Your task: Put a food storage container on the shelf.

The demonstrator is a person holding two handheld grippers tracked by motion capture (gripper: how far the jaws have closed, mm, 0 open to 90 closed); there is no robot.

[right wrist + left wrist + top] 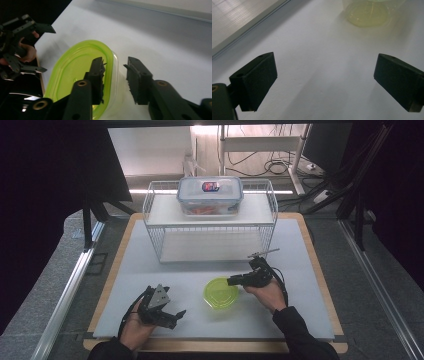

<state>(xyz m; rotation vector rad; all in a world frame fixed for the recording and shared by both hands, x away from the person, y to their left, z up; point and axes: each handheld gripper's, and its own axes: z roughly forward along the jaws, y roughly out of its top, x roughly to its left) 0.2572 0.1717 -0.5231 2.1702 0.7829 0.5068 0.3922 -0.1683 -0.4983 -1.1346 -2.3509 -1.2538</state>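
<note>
Right hand-held gripper straddles the near rim of the green-lidded container, jaws parted and not yet pinching, container sitting on the table before the wire rack; left hand-held gripper idle, released.

Obscured and cropped items at the table

The green-lidded container is cut off by the top edge of the left gripper view, blurred and pale. In the right gripper view its near end sits behind one jaw. Contents of the clear lidded box on the wire rack are too small to identify; its label is unreadable.
</note>
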